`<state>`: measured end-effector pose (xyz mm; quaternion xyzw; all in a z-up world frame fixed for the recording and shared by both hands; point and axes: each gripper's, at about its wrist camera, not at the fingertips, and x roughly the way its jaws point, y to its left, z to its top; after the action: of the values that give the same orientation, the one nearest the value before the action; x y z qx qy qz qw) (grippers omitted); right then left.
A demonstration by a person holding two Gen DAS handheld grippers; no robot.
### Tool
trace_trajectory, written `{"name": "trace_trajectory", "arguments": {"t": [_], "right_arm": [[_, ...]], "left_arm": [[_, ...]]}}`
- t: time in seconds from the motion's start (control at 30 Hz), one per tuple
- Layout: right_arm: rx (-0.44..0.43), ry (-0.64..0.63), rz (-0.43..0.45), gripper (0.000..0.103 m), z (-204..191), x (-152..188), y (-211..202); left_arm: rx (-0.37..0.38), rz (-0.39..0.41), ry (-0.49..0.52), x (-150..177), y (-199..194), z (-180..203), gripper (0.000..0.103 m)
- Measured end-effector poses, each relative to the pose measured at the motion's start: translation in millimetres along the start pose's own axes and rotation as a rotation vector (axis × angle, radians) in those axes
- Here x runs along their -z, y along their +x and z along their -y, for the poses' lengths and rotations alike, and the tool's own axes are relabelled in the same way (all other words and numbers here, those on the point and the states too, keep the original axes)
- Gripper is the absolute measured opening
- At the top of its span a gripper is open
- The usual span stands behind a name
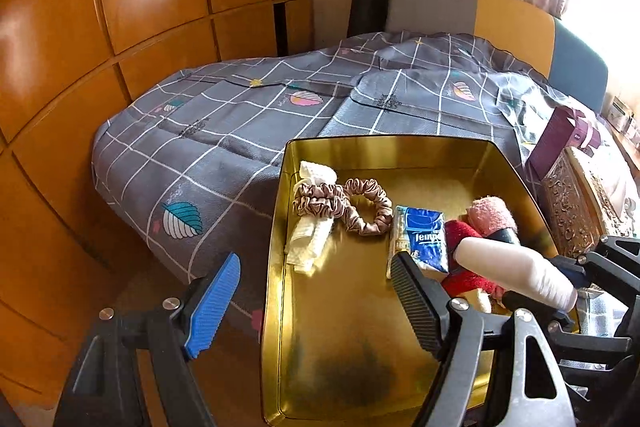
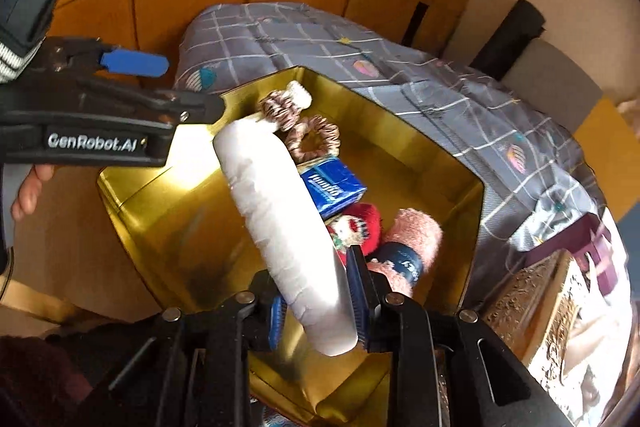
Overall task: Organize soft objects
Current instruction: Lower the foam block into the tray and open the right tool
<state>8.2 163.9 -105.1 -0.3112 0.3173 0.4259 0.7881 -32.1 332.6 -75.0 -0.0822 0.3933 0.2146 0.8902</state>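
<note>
A gold tin tray [image 1: 344, 347] holds two satin scrunchies [image 1: 368, 205], a cream cloth [image 1: 310, 247], a blue tissue pack [image 1: 424, 237], a red knitted piece [image 1: 460, 235] and a pink towel roll [image 1: 492, 215]. My right gripper [image 2: 320, 291] is shut on a white fabric roll [image 2: 272, 195], which hangs over the tray's near right part, above the red piece [image 2: 360, 227] and the tissue pack [image 2: 334, 187]. The left wrist view shows the same roll [image 1: 516, 271] at the right. My left gripper [image 1: 316, 307] stands wide open over the tray's left rim, holding nothing.
The tray rests against a bed with a grey checked cover [image 1: 240, 131]. Orange wooden wardrobe doors [image 1: 120, 7] fill the left. An ornate brown box [image 1: 568, 203] and a purple box [image 1: 560, 135] stand right of the tray. A person's hand [image 2: 28, 195] grips the left tool.
</note>
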Motion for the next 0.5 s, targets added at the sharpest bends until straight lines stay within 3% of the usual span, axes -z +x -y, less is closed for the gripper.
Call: {"name": "trace_trajectory", "arguments": {"t": [0.27,0.43,0.5], "right_arm": [[0.015,0.055,0.024,0.031,8,2,-7],[0.024,0.075,0.048,0.048,9,2,-12],[0.035,0.08,0.062,0.049,9,1,-15]], "left_arm": [[-0.002,0.001,0.009,-2,-1,4,0.079],[-0.001,-0.002,0.014,-3,-2,6,0.079],[-0.001,-0.002,0.017,-3,-2,7,0.079]]}}
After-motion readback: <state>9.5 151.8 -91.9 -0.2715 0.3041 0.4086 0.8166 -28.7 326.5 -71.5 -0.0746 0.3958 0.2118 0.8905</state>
